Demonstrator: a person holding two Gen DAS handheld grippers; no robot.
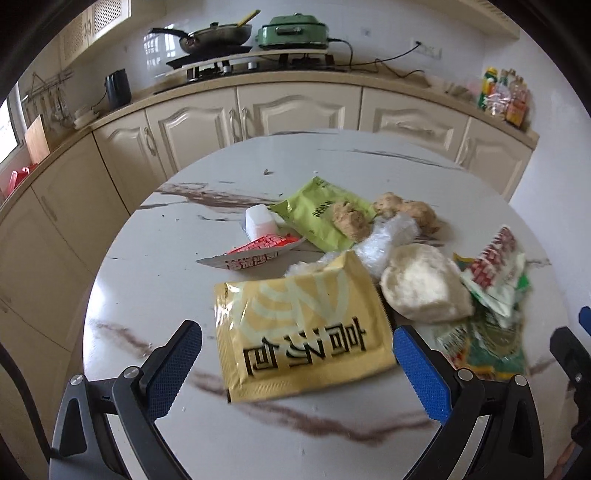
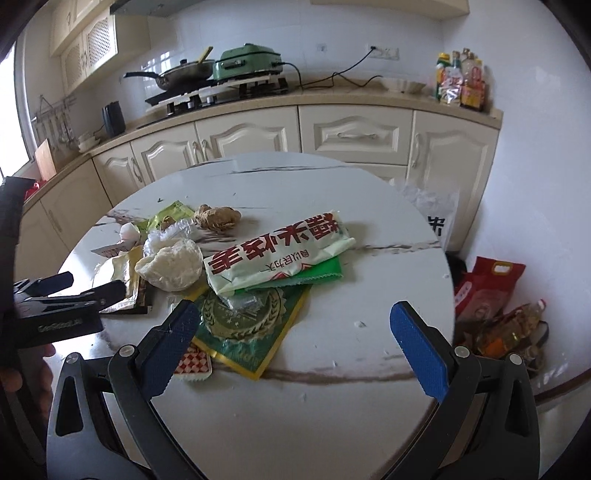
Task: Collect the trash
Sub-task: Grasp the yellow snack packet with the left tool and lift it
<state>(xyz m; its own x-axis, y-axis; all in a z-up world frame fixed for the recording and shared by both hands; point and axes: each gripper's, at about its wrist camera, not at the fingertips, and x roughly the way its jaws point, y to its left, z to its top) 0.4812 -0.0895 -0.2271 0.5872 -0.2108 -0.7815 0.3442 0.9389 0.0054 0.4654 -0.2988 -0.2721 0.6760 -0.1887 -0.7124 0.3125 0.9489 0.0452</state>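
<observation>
I am working in a home kitchen. I see cream cabinets (image 2: 354, 136) under a counter with a gas hob (image 1: 236, 64), a frying pan (image 2: 181, 75) and a green electric cooker (image 1: 293, 33).

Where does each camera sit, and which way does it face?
Left wrist: on the left gripper, open fingers flanking a yellow foil packet; looks across the round marble table toward the stove.
Right wrist: on the right gripper, open over a green foil bag; left gripper visible.
Shared: table, trash, white crumpled wrapper.
</observation>
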